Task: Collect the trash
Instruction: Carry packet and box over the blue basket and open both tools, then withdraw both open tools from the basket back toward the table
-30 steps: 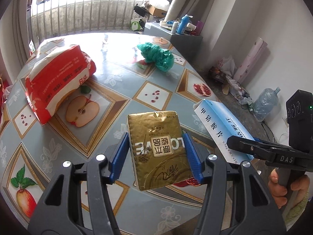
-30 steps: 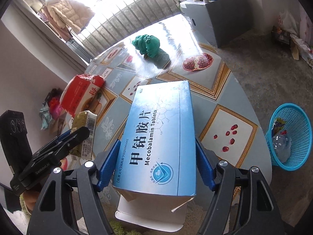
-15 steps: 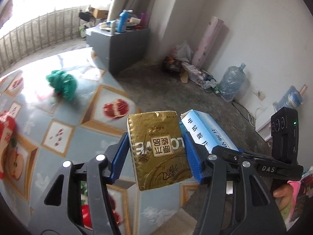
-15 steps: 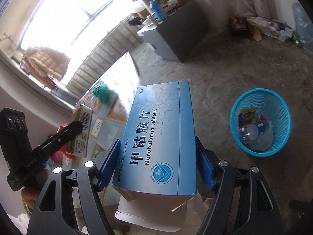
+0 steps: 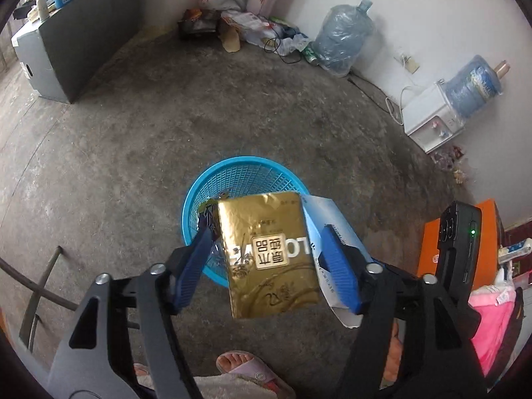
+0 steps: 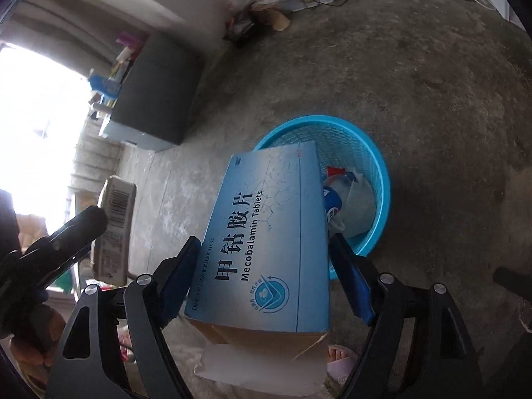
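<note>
Gold foil catches the light between your left gripper (image 5: 266, 232), whose jaws have just been opening: the gold packet (image 5: 269, 256) hangs tilted in the gap, with daylight showing on both sides of it. Your right gripper (image 6: 265, 240) has likewise just been opening, and the blue Mecobalamin tablet box (image 6: 262, 219) sits loose between its blue pads, its torn bottom flap hanging toward you. A slippered foot (image 5: 246, 369) shows at the lower edge. Directly beneath and beyond both items stands the blue mesh wastebasket (image 5: 212, 173), already holding crumpled wrappers (image 6: 352, 196); packet and box cover its near rim from each camera. Bare concrete floor (image 5: 166, 116) spreads around it. Farther off, a grey cabinet (image 5: 66, 50) stands at left, a water dispenser (image 5: 432, 123) at right, and a large water jug (image 5: 342, 43) leans by the white wall beside scattered bags and cables.
</note>
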A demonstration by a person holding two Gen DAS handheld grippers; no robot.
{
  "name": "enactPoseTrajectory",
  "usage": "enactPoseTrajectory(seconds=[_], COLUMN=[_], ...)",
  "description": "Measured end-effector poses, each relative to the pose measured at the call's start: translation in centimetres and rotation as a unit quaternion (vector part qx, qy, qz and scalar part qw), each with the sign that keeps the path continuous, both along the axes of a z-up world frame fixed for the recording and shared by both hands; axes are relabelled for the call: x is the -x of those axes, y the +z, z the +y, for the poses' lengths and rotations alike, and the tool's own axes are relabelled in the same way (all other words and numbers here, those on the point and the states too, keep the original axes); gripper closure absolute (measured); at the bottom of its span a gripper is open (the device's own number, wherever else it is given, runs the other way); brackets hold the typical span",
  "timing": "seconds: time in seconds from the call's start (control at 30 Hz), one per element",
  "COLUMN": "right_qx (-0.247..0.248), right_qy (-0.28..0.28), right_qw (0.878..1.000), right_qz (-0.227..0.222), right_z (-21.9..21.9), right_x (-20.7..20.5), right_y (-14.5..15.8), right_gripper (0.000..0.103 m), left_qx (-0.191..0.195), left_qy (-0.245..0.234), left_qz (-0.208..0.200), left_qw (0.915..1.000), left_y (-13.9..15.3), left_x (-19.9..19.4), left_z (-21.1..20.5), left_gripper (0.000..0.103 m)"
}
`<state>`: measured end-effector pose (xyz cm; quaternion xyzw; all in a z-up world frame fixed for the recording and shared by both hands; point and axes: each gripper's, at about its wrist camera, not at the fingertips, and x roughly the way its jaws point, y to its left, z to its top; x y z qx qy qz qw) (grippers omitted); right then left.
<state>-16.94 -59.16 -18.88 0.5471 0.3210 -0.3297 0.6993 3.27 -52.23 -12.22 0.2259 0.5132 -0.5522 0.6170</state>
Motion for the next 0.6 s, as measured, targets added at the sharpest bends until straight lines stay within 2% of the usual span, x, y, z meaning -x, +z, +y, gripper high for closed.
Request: enactPoseTrajectory(seconds=[0.13, 0.23, 0.47, 0.6], right_qx=[-0.021, -0.040, 0.001, 0.046], right_qy=[-0.035, -0.063, -0.053, -0.028], right_qw=[0.998, 0.996, 0.998, 0.998], right_qz=[0.053, 0.039, 0.039, 0.034], right_z=[-3.4, -3.5, -1.4, 0.2], right_x=[0.0, 1.2, 2.2, 2.0], right_y=[-5.7, -6.7, -4.0, -0.4], right_gripper=[0.024, 0.024, 0.024, 0.024], left_qx=[-0.015, -0.002, 0.031, 0.061], left_qy=[0.006, 0.016, 0.024, 0.041], left_qz=[-0.022, -0.008, -0.022, -0.027], left_qw=[0.9996, 0.9998, 0.9990, 0.9969], left_y=[-2.3, -2.0, 1.0, 4.0], left_x=[0.1, -0.5, -1.3, -1.6], left_z=[-2.5, -1.9, 0.9, 4.6], left_gripper=[0.029, 0.029, 0.029, 0.029])
